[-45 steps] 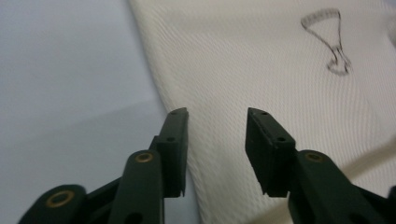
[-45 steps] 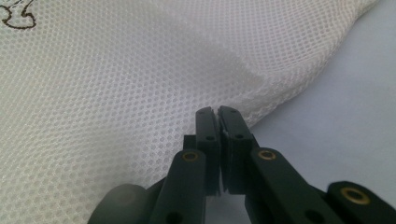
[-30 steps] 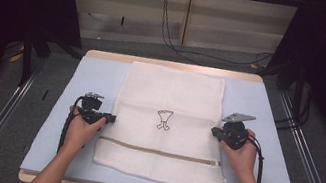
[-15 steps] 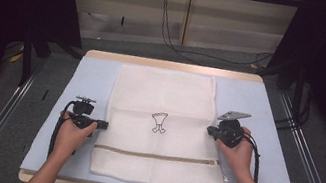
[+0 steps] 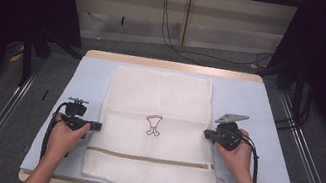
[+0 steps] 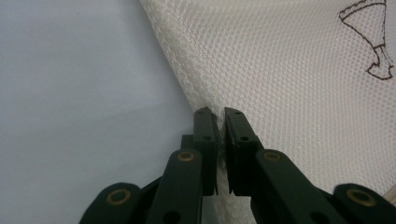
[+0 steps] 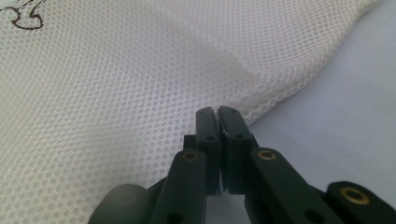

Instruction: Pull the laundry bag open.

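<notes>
Both grippers point(image 5: 94, 125) point(image 5: 207, 134), clamped on mesh bag point(image 5: 159, 101) edges, had dragged it nearer; thin mesh could slip out.

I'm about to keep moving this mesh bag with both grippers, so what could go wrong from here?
1. The left gripper pinches just a thin bit of the mesh bag at its side edge; a pull could slip it free.
2. The right gripper is shut on the opposite edge, so uneven pulling may skew the bag on the table.
3. The open weave might snag or stretch between the jaws.
</notes>
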Action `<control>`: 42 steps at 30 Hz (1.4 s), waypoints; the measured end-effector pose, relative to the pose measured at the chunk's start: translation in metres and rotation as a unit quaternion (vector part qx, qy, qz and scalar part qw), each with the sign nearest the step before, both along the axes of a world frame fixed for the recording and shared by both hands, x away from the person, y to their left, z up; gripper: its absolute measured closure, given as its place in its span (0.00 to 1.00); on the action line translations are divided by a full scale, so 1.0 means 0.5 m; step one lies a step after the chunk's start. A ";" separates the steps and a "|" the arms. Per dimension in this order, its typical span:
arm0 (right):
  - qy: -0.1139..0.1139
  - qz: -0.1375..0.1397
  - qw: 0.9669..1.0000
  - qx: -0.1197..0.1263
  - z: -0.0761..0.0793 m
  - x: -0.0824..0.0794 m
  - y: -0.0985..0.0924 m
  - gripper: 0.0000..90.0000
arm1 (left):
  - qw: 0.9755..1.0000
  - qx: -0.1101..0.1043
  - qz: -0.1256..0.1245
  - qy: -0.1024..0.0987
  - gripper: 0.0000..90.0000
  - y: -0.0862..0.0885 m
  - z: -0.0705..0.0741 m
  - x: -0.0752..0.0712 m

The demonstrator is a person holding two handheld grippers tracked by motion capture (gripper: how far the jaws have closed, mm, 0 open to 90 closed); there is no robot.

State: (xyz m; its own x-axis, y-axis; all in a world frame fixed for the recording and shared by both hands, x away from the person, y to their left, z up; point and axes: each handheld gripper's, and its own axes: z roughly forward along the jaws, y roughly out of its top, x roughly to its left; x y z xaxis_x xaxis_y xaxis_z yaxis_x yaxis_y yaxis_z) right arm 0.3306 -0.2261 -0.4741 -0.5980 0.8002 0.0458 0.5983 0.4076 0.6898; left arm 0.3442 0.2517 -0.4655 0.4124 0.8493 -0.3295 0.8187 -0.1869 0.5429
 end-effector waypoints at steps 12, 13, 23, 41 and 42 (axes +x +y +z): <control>-0.071 0.023 0.997 0.026 0.044 -0.046 -0.018 0.82 | 0.997 -0.063 -0.012 -0.031 0.58 -0.058 0.049 -0.006; -0.071 0.023 0.997 0.026 0.044 -0.046 -0.018 0.82 | 0.997 -0.063 -0.012 -0.031 0.57 -0.058 0.049 -0.006; -0.065 0.052 0.995 0.054 0.046 -0.116 -0.060 1.00 | 0.995 -0.088 -0.049 -0.021 0.55 -0.128 0.068 -0.011; -0.032 0.093 0.994 0.040 0.019 -0.187 -0.043 1.00 | 0.990 -0.108 -0.092 0.013 0.54 -0.212 0.052 -0.013; -0.027 0.094 0.994 0.039 0.015 -0.191 -0.044 1.00 | 0.989 -0.110 -0.102 0.017 0.54 -0.223 0.054 -0.016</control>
State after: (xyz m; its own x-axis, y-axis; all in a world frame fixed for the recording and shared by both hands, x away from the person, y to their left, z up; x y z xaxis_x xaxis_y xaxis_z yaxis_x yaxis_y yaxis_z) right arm 0.2351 -0.2480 -0.4664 -0.7397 0.6696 0.0669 0.4775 0.4523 0.7533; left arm 0.3364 0.1403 -0.4384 0.5540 0.6557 -0.5130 0.7940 -0.2309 0.5624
